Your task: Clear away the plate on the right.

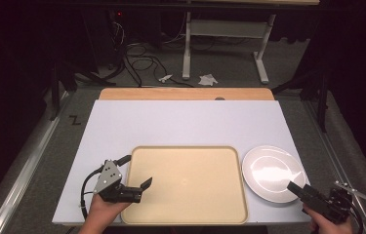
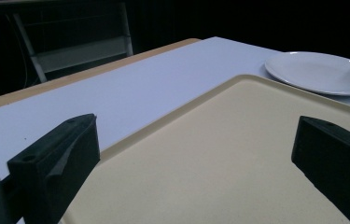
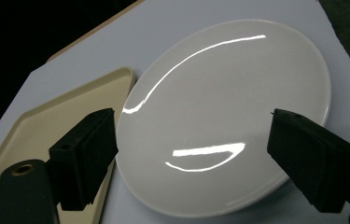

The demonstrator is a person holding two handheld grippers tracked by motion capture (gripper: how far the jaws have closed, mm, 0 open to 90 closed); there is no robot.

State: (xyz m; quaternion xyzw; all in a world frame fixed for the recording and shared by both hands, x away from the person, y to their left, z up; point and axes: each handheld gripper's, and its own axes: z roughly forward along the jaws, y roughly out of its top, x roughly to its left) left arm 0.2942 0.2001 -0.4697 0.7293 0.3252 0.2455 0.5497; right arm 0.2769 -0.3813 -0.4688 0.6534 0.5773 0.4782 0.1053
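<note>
A: Starting at the left, what is the left gripper doing?

B: It sits at about eight o'clock on the pale lavender-white table top, its jaws reaching in over the left rim of the flat beige rectangular plastic tray. In the left gripper view the jaws stand wide apart with bare tray floor between them. They hold nothing.

A: And the tray?

B: It lies at six o'clock, near the front edge, with nothing on it.

A: Moving right?

B: The round, glossy white ceramic plate rests on the table at four o'clock, just beside the tray's right edge; whether rim touches rim I cannot tell. The right gripper comes in from five o'clock, its tip over the plate's near rim.

A: Is it gripping?

B: Not yet. In the right gripper view the jaws are fairly wide, with the plate lying beyond and between them, and the pads press on nothing.

A: So which step is this?

B: I judge it the approach to picking up the plate, probably to set it on the tray. Next the right gripper should drop so one jaw slides under the near rim and the other over it, then close firmly. A shallow, slick rim could slip, so a deep bite and a level lift look wise.
</note>
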